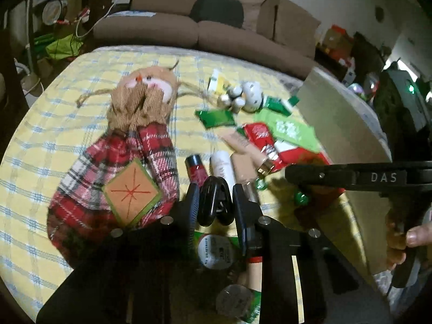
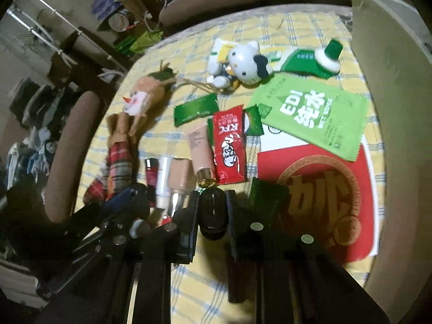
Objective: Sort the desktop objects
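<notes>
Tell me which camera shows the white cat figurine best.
The right wrist view: the cat figurine shows whole there, face and black ear sharp. The left wrist view shows it small, farther off and blurred.

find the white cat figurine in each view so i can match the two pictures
Left wrist view: the white cat figurine lies right of centre in the upper half, beyond the plaid doll.
Right wrist view: the figurine is upper centre, beside the green-capped tube.
Shared landmark: the red KFC sachet.

Brown sofa [image 1: 216,27] behind the checked tablecloth [image 1: 54,162].
</notes>
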The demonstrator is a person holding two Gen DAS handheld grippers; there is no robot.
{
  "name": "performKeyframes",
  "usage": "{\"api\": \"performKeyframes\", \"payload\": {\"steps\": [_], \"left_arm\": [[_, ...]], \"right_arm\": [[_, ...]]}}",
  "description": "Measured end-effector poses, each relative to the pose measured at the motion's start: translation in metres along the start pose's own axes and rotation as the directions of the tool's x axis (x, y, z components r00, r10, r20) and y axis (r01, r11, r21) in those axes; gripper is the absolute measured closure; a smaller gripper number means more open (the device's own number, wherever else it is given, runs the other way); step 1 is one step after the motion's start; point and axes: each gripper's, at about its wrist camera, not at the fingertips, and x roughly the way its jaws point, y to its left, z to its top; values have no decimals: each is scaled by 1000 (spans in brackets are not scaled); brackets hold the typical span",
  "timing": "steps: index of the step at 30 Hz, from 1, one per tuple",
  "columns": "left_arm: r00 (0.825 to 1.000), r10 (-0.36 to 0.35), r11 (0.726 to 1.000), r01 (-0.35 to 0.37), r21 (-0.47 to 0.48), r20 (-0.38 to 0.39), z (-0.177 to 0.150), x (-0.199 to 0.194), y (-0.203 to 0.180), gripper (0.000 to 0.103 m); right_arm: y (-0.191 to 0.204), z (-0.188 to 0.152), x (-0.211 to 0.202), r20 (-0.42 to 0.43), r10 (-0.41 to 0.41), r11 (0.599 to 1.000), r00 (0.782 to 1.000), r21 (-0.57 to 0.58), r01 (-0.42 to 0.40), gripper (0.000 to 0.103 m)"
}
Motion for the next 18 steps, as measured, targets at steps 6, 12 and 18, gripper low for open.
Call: {"api": "performKeyframes", "payload": {"steps": [6,12,18], "left_arm": [[996,-45,999,45,4,73,13,-39,-10,80],[985,-126,992,121,46,115,21,-70,-50,80],[976,-200,972,186,146,91,46,-67,-130,80]], "right_arm": [[11,3,-46,51,53,998,997,-28,-51,85],[7,6,-109,120,77,996,990,-48,-72,85],[-43,20,-182,207,-16,999,978,-35,24,85]]}}
